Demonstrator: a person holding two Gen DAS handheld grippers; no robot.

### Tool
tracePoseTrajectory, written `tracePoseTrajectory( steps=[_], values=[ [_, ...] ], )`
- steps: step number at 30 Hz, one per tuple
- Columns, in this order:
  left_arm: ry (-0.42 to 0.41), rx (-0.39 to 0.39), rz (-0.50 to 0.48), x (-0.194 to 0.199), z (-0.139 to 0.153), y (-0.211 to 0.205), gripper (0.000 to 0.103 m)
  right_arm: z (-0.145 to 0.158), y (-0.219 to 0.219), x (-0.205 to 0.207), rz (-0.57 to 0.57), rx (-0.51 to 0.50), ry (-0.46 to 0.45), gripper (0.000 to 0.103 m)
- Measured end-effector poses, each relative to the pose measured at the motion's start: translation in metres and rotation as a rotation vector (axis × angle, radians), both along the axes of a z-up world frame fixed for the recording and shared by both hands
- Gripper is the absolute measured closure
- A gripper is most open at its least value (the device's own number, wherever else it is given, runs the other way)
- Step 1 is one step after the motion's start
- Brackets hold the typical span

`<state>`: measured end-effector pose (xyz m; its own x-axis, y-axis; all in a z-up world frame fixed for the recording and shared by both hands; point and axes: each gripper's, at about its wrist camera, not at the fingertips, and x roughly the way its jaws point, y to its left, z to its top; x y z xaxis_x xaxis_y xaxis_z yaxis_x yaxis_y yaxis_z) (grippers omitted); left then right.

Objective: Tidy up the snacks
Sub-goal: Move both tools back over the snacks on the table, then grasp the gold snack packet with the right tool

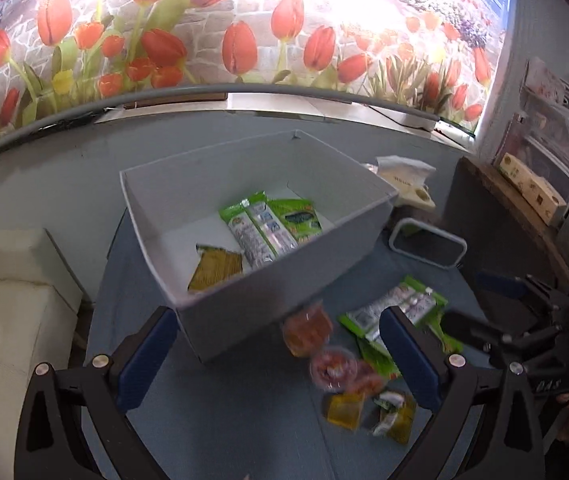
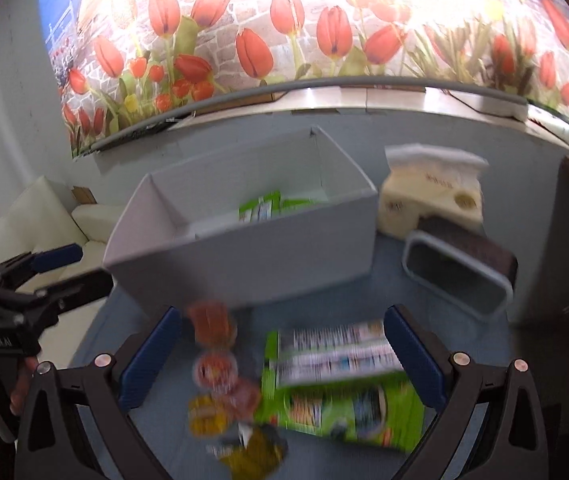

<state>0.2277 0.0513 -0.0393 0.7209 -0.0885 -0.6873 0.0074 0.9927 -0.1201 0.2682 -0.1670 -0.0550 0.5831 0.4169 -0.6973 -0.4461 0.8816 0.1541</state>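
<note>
A grey open box (image 1: 280, 280) (image 2: 244, 264) stands on the blue table. Inside it lie green snack packets (image 1: 272, 224) and a yellow packet (image 1: 216, 268). In front of the box lie loose snacks: green packets (image 1: 388, 316) (image 2: 344, 384), round orange-red jelly cups (image 1: 308, 328) (image 2: 214, 364) and small yellow packets (image 1: 344, 410) (image 2: 204, 414). My left gripper (image 1: 280, 360) is open and empty above the table, before the box. My right gripper (image 2: 284, 360) is open and empty above the loose snacks. The right gripper also shows at the right edge of the left wrist view (image 1: 484, 308).
A cream tissue holder (image 2: 432, 196) and a dark, white-rimmed container (image 2: 456, 276) stand right of the box. A white sofa (image 1: 8, 304) is at the left. A tulip mural covers the wall behind. A wooden shelf with boxes (image 1: 532, 188) is at the far right.
</note>
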Motion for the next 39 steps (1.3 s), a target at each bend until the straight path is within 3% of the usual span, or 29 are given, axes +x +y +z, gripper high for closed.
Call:
tracePoseTrajectory(
  steps=[5,10,18,21,25,26,27,28,30,39],
  values=[
    [0.028,-0.012,0.010,-0.040,-0.019,-0.014,0.000,-0.031,-0.008,-0.050,0.017,-0.034,0.030,0.000],
    [0.043,-0.041,0.048,-0.080,-0.031,-0.021,0.000,-0.060,0.001,-0.074,0.045,-0.100,0.068,0.000],
    [0.065,-0.116,0.052,-0.127,-0.044,-0.019,0.000,-0.086,0.008,-0.070,0.006,-0.125,0.105,0.000],
    [0.067,-0.083,0.067,-0.135,-0.045,-0.017,0.000,-0.093,0.015,-0.066,0.012,-0.114,0.132,0.000],
    [0.077,-0.101,0.083,-0.139,-0.048,-0.008,0.000,-0.102,0.024,-0.063,-0.001,-0.121,0.143,0.001],
    [0.077,-0.101,0.083,-0.140,-0.049,-0.007,0.000,-0.103,0.025,-0.062,-0.003,-0.130,0.149,0.003],
    [0.075,-0.100,0.081,-0.141,-0.049,-0.006,0.000,-0.105,0.026,-0.060,-0.002,-0.133,0.163,0.011],
    [0.070,-0.099,0.082,-0.141,-0.049,-0.004,0.000,-0.104,0.028,-0.062,-0.006,-0.155,0.137,0.027],
    [0.072,-0.103,0.077,-0.140,-0.050,-0.002,0.000,-0.102,0.031,-0.061,0.006,-0.168,0.133,0.038],
    [0.069,-0.100,0.031,-0.125,-0.055,-0.008,0.000,-0.093,0.021,-0.078,0.030,-0.150,0.100,0.043]
  ],
)
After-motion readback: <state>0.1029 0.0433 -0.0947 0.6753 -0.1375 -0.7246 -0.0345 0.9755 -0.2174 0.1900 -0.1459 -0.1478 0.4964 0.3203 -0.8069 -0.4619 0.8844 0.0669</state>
